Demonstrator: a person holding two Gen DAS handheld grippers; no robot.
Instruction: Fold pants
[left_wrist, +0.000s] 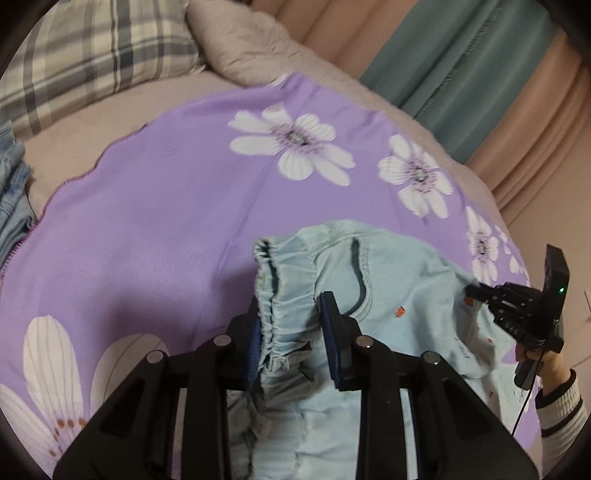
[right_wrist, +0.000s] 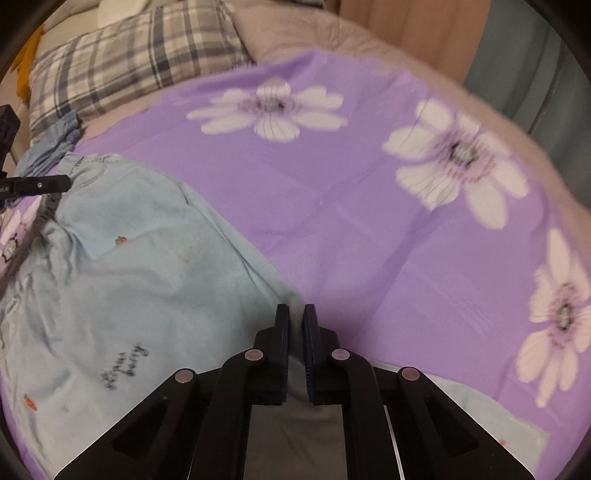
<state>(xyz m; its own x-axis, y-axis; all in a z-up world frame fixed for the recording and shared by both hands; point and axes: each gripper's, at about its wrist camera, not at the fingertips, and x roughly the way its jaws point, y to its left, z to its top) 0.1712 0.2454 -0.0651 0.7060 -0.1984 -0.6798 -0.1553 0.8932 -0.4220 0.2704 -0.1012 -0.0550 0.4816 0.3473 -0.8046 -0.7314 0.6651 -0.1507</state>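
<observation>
Light blue pants (left_wrist: 391, 295) with small red prints lie on a purple flowered sheet (left_wrist: 166, 206). My left gripper (left_wrist: 291, 314) is shut on the bunched elastic waistband (left_wrist: 284, 295), which fills the gap between its blue pads. My right gripper (right_wrist: 295, 317) is shut on the pants' edge (right_wrist: 295, 314), a thin fold of cloth pinched between the pads. The pants (right_wrist: 129, 277) spread to the left in the right wrist view, with dark writing (right_wrist: 125, 365). The right gripper shows in the left wrist view (left_wrist: 471, 291), pinching the cloth. The left gripper's finger (right_wrist: 40, 184) shows at the waistband in the right wrist view.
A plaid pillow (left_wrist: 92, 55) and a beige pillow (left_wrist: 251, 40) lie at the bed's far end. Other blue garments (left_wrist: 13, 199) sit at the left edge of the bed. Curtains (left_wrist: 480, 74) hang beyond the bed on the right.
</observation>
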